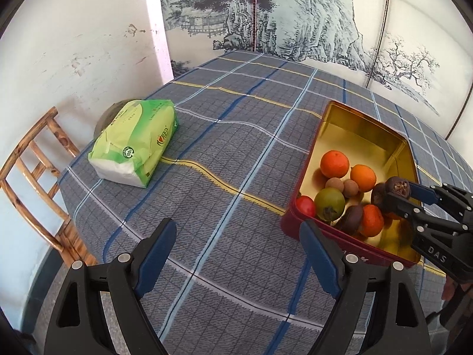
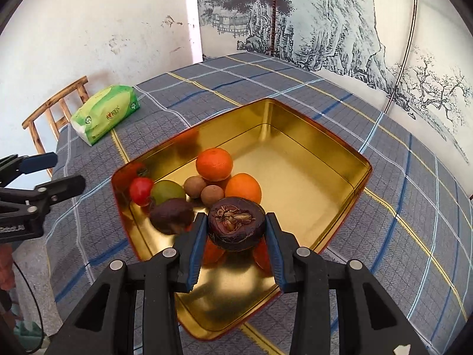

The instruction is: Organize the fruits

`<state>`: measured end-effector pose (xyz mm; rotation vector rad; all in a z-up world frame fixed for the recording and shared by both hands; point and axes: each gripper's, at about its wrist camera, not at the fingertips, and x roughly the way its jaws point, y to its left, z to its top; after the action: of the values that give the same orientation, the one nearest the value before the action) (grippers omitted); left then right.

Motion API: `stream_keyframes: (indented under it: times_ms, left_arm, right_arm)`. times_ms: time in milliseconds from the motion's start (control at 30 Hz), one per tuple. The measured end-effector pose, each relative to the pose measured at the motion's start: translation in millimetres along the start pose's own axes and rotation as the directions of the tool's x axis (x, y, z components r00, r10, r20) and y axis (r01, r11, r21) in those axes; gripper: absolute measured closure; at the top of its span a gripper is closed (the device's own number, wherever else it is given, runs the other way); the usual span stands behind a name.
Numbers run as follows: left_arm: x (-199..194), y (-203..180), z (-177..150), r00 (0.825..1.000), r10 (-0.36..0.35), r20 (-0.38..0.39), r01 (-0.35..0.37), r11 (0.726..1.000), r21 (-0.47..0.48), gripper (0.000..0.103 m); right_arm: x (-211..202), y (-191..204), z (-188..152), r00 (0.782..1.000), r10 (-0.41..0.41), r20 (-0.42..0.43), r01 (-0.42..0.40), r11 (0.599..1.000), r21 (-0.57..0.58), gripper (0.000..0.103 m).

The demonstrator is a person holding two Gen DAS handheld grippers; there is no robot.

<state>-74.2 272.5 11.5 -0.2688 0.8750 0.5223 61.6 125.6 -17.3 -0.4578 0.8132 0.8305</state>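
Overhead, plaid tablecloth (image 1: 224,153) beside scuffed white wall (image 1: 88,44) and ink-landscape screen (image 1: 295,14).

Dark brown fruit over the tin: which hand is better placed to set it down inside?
Right. The right gripper is already shut on the dark brown fruit directly above the gold tin. The left gripper is open, holds nothing, and hangs over bare tablecloth beside the tin.

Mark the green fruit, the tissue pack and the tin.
green fruit (image 1: 329,202), left wrist view, its top
tissue pack (image 1: 136,139), left wrist view, green wrapper
tin (image 2: 295,159), right wrist view, bare gold floor
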Motion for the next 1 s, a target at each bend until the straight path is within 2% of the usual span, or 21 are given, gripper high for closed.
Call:
stream_keyframes:
  times_ms: [567, 667, 733, 867, 1000]
  left_arm:
    - [0, -9, -3, 1.0, -0.01, -0.015, 0.01, 1.0, 0.016, 0.017]
    - [0, -11, -4, 1.0, -0.012, -0.02, 0.012, 1.0, 0.019, 0.017]
    - [-1, -13, -5, 1.0, -0.011, -0.022, 0.012, 1.0, 0.023, 0.017]
    - [-4, -16, -6, 1.0, -0.016, -0.02, 0.016, 0.999, 0.031, 0.017]
    - [-7, -21, -6, 1.0, -0.017, -0.016, 0.018, 0.999, 0.04, 0.017]
  right_arm:
    - [14, -5, -5, 1.0, -0.007, -0.004, 0.007, 0.997, 0.082, 0.063]
    - [11, -4, -6, 1.0, -0.003, 0.001, 0.003, 0.995, 0.096, 0.052]
    - [9, -4, -7, 1.0, -0.004, 0.011, 0.003, 0.994, 0.105, 0.04]
    - [-1, -6, -12, 1.0, 0.003, 0.028, -0.007, 0.993, 0.121, 0.03]
    - [-15, -8, -16, 0.998, -0.002, 0.058, -0.006, 0.989, 0.149, 0.015]
